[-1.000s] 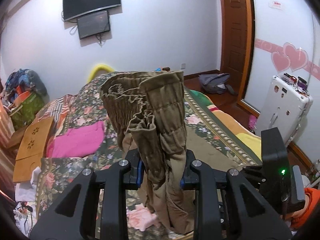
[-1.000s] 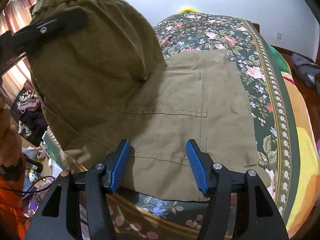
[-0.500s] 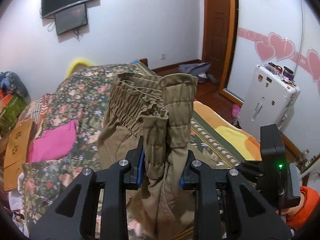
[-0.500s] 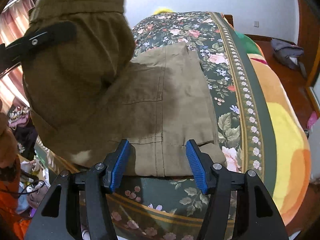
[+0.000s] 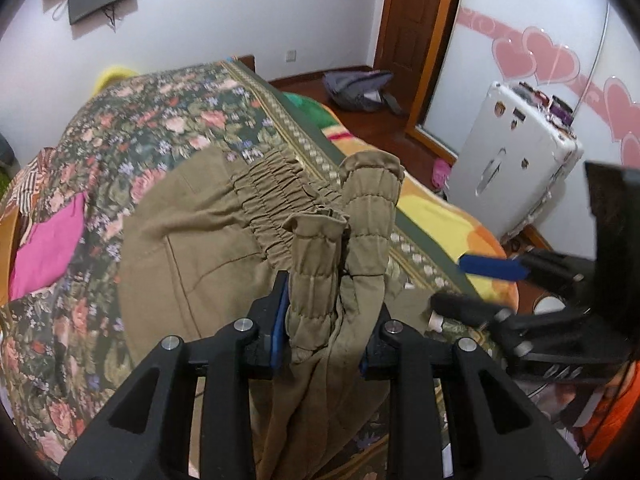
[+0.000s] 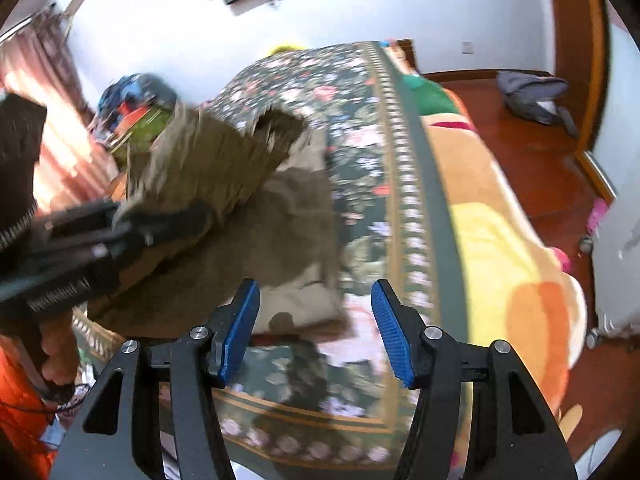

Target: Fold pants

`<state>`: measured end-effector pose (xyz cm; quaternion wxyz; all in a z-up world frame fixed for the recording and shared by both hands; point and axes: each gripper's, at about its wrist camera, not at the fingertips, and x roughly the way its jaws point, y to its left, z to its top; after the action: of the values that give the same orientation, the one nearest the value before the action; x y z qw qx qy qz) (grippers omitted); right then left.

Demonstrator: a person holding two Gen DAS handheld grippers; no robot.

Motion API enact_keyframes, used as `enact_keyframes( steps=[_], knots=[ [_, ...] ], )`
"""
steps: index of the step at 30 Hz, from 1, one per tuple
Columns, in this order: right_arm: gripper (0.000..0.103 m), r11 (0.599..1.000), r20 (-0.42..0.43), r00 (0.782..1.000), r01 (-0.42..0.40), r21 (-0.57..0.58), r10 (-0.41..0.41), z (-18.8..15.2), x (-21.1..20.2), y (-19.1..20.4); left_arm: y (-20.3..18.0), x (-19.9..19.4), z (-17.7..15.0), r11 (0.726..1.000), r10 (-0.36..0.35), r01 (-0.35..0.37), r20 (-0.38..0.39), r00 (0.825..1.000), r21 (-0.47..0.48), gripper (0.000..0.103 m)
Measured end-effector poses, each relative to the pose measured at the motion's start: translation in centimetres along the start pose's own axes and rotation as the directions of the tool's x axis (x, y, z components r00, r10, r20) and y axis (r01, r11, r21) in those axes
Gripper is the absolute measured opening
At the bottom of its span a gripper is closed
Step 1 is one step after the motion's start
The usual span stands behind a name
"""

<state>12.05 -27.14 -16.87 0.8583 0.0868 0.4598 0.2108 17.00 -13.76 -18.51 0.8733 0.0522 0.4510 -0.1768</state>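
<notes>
The left gripper (image 5: 324, 320) is clamped on the pants' (image 5: 208, 240) bunched waistband, raised over the bed's (image 5: 160, 120) near edge. The pants spread away across the bed. The right gripper (image 6: 316, 332), fingers apart and empty, hovers beside their near-edge corner.

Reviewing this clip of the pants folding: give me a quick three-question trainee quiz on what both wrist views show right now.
1. True or false: the right gripper grips the pants.
2. Which part does the left gripper pinch? A) elastic waistband B) leg hem C) pocket
3. Fill in: the pants' lower part lies on the floral ____.

Key: 1 false, it is open and empty; 2 A; 3 bedspread.
</notes>
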Motion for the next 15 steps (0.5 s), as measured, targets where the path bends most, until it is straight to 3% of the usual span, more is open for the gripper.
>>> enact_keyframes(
  steps=[3,8,15],
  knots=[
    [0.055,1.0,0.01,1.0,0.021,0.024,-0.021,-0.2,-0.6,-0.9,-0.3,0.9,-0.4,1.0,0.009,-0.009,-0.023,1.0,0.013,0.03],
    [0.055,0.999,0.023,0.999,0.029,0.044,-0.03,-0.4,-1.1,-1.3,-0.3,1.5,-1.1,0.999,-0.041,0.04,-0.051,0.998,-0.012,0.06],
    [0.055,0.998,0.035,0.999,0.026,0.05,-0.028,-0.4,-1.7,-1.0,-0.4,-0.1,-1.1,0.998,-0.066,0.065,-0.047,0.997,-0.011,0.066]
  ],
)
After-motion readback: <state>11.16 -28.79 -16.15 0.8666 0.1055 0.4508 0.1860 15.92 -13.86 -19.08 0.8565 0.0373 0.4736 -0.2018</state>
